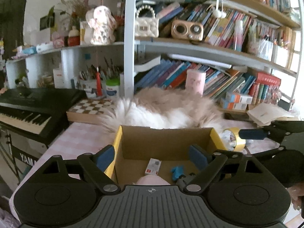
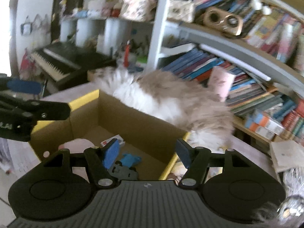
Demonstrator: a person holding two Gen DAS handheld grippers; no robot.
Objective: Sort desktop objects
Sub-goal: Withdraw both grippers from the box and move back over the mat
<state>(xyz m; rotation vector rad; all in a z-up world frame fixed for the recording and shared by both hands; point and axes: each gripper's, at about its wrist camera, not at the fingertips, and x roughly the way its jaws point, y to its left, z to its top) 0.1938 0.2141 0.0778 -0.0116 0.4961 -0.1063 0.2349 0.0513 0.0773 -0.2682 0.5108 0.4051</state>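
Behind cardboard box, fluffy cat, bookshelf, keyboard leftward

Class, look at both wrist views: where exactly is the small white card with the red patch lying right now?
The white card lies flat on the floor of the open cardboard box, left of the blue toy.

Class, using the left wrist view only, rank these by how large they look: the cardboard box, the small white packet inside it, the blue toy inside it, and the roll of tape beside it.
1. cardboard box
2. roll of tape
3. and 4. white packet and blue toy: they look much alike in size, so no ranking between them.
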